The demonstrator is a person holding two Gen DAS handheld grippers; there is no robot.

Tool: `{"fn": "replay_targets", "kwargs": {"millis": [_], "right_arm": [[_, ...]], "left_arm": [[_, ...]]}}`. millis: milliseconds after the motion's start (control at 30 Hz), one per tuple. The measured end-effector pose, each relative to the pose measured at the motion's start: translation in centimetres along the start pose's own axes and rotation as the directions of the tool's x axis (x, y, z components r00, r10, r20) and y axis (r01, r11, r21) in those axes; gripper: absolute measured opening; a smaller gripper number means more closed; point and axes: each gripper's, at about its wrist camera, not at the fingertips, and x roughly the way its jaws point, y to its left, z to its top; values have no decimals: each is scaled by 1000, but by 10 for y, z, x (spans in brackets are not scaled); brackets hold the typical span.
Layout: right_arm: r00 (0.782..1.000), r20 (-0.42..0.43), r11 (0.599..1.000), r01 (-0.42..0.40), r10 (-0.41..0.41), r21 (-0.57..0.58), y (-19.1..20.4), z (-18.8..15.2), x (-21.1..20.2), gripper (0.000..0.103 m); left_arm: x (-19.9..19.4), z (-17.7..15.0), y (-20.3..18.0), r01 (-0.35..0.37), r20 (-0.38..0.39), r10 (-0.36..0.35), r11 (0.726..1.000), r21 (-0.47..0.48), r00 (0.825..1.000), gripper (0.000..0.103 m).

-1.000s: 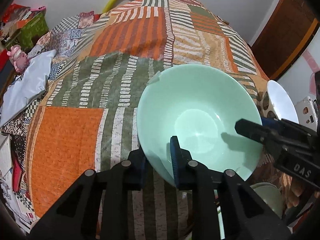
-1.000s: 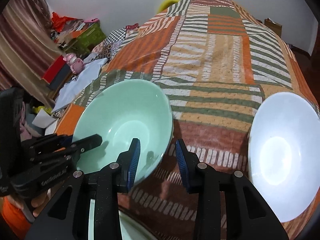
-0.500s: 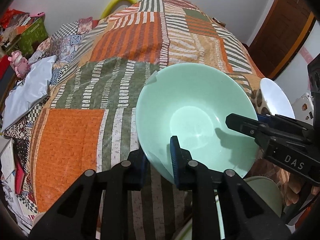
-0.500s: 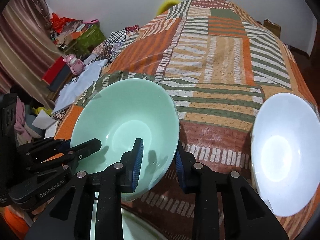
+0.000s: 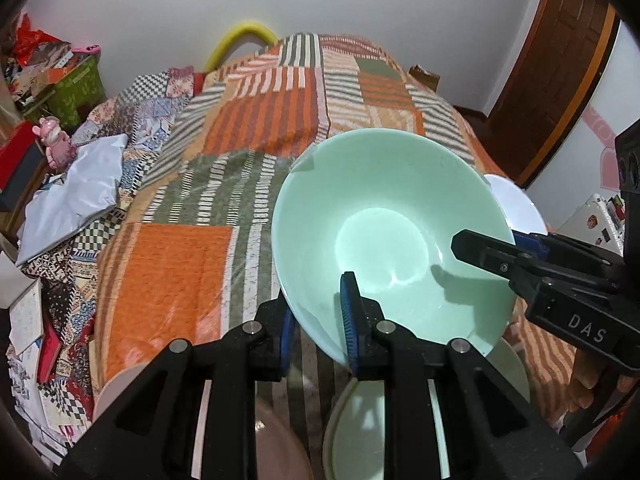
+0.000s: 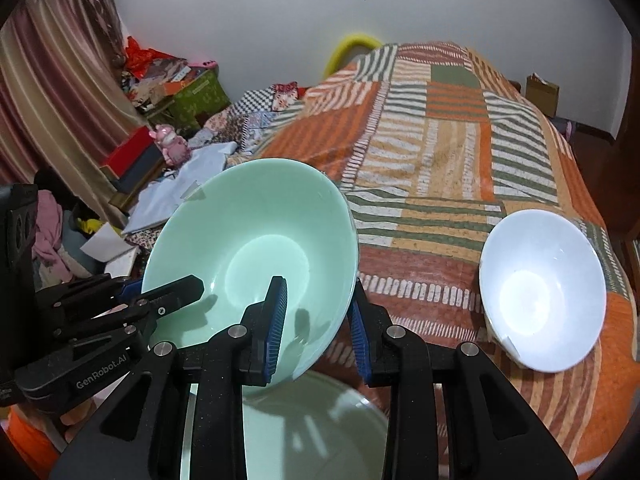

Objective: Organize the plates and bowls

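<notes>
My left gripper (image 5: 318, 320) and right gripper (image 6: 316, 320) both pinch the green bowl's (image 5: 384, 224) rim; the right has just finished closing on it. The bowl has risen off the bowl beneath (image 6: 312, 424), above the bedspread (image 6: 440, 152), so it's ready to carry; the white bowl (image 6: 544, 296) waits beyond.

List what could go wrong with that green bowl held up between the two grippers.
1. The green bowl hangs tilted, pinched only at its rim by the left gripper and right gripper; uneven pulls could slip it.
2. If dropped, it may strike the pale green dish directly below.
</notes>
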Motion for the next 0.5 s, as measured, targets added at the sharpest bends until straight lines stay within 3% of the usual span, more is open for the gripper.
{"fn": "replay_targets", "kwargs": {"millis": [500], "right_arm": [[998,34,997,-48,50,-59,51,-19,-25,28]], "left_arm": [[-75,-33,22,-38,81,40,999,-30,996,21]]}}
